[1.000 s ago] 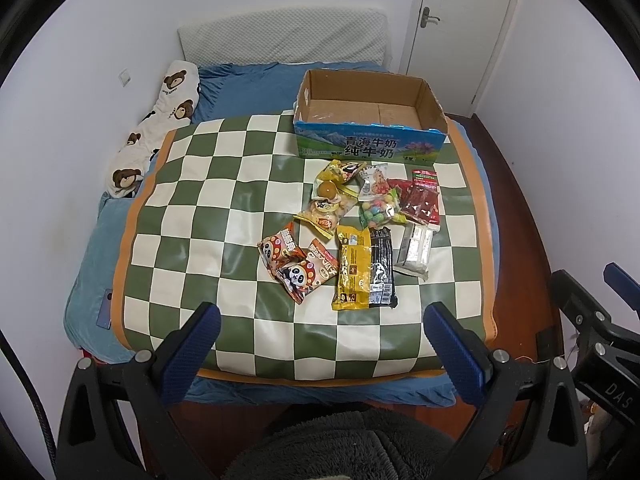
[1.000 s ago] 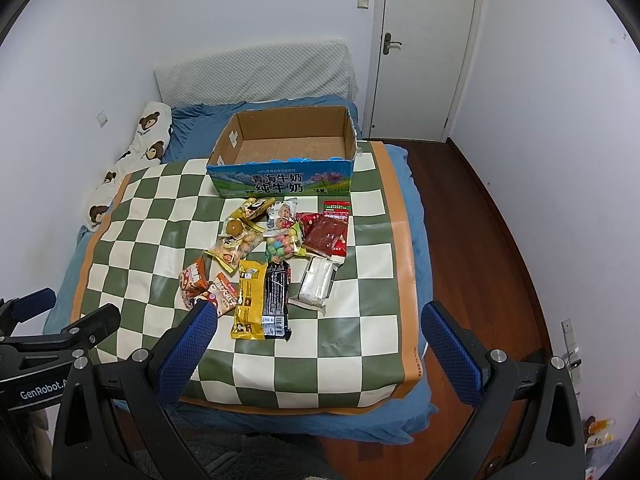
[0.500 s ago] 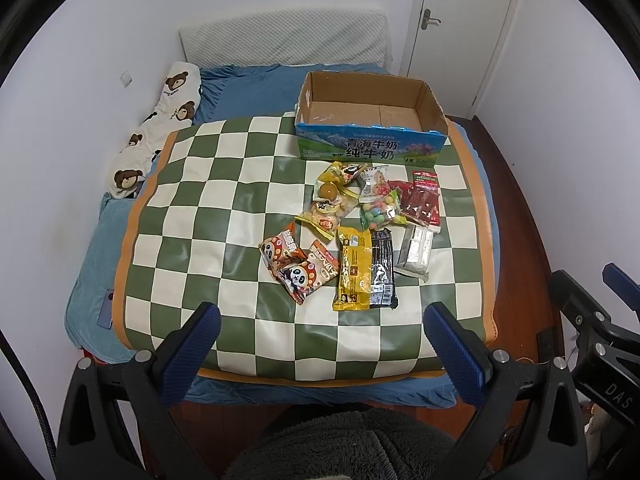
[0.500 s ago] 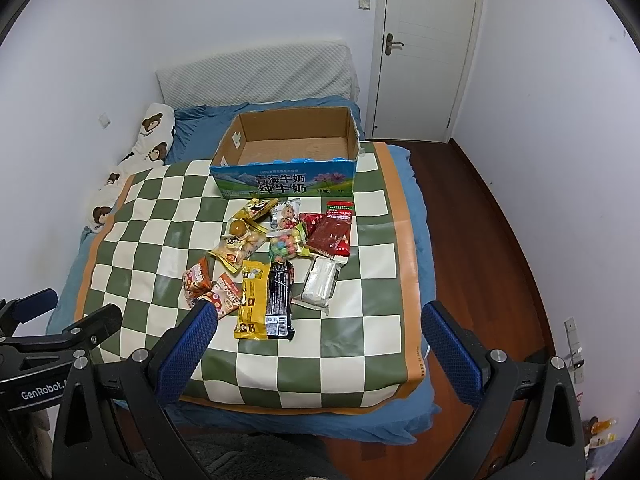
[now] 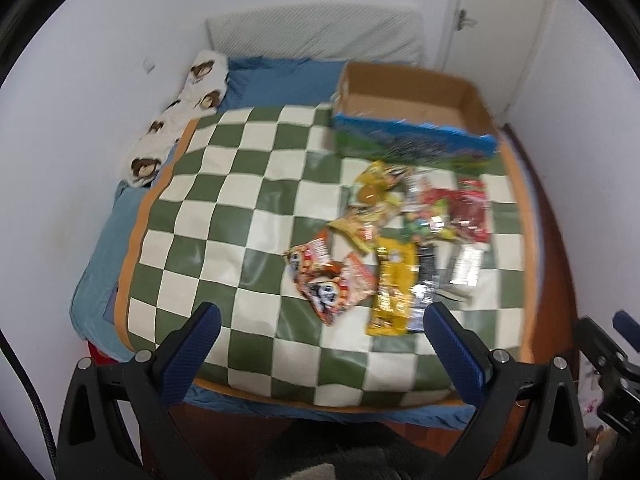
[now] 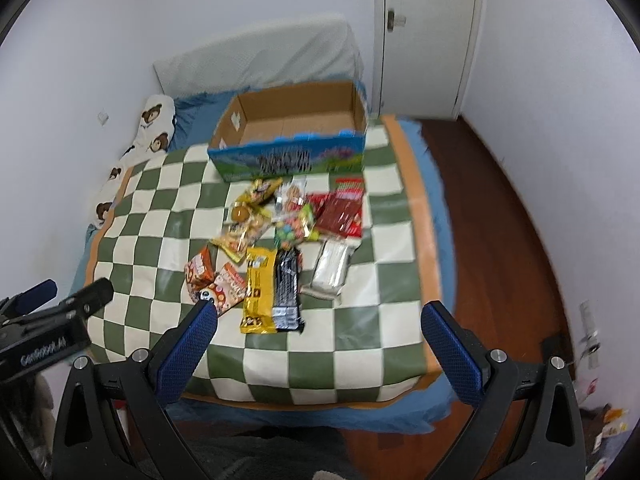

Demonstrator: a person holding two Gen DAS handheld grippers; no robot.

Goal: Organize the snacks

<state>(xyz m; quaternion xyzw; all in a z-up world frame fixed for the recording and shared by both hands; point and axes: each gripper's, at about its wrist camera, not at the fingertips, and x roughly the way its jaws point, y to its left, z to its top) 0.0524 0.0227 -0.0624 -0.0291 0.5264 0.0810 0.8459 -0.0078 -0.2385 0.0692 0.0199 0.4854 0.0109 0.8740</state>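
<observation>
- The left gripper (image 5: 324, 334) is spread wide with nothing between its blue pads, hovering over the near edge of the green-and-cream checkered mat (image 5: 256, 216).
- The right gripper (image 6: 320, 334) is likewise wide apart and empty-handed.
- Just ahead of the right gripper lie a yellow packet (image 6: 259, 288) and a black packet (image 6: 287, 288), side by side and touching.
- Beyond them the other snacks cluster: panda packets (image 6: 216, 282), a silver pouch (image 6: 331, 266), a red pack (image 6: 344, 212).
- Farthest ahead sits the open cardboard box (image 6: 292, 160), nothing visible inside.
</observation>
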